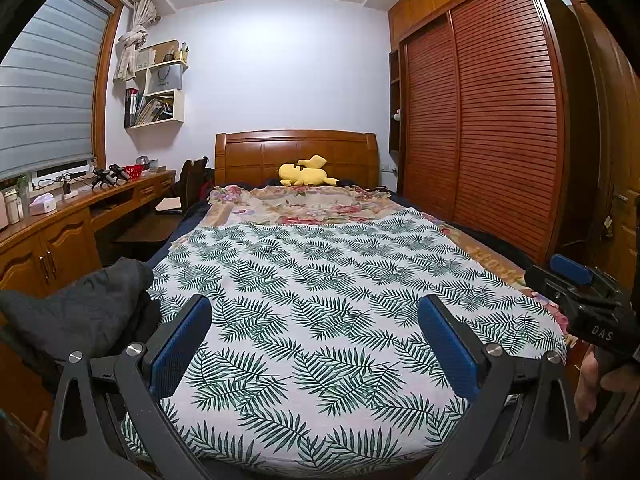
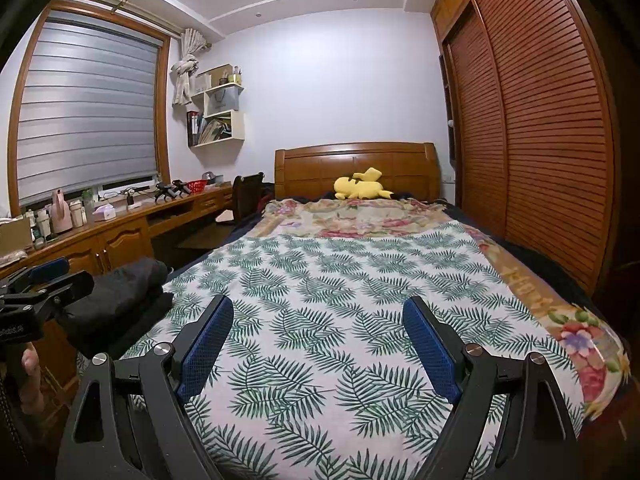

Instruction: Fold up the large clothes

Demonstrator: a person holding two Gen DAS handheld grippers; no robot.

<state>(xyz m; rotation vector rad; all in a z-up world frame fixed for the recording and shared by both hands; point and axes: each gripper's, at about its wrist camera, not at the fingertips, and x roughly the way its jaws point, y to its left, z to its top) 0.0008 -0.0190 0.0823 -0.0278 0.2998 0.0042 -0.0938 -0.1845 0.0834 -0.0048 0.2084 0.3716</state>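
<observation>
My left gripper point(image 1: 316, 332) is spread wide with nothing between its blue pads point(image 1: 180, 344), which frame the lower middle of the left wrist view. My right gripper point(image 2: 318, 334) is likewise released and empty, its jaws standing wide in the lower middle of the right wrist view. Both point out over the bed and slightly downward, and neither touches any cloth.

The dark clothes point(image 1: 86, 312) sit bunched at the left edge of the bed, in the lower left of the left wrist view, just beside my left gripper's left finger. In the right wrist view the same heap point(image 2: 124, 300) looks like two or three stacked layers, though the fabric is too dark for me to count the folds. Its long axis seems to run from the lower left of the frame toward the centre, with the rounded end pointing up toward the desk point(image 2: 132, 224).

The leaf-print sheet point(image 1: 320, 280) covers the near half of the bed and lies flat, its long sides running toward the headboard point(image 1: 296, 152). Beyond it lies a floral blanket point(image 1: 308, 204), and a yellow plush toy point(image 1: 306, 172) rests on its side against the headboard. The slatted wardrobe point(image 1: 480, 120) fills the right of the frame.
</observation>
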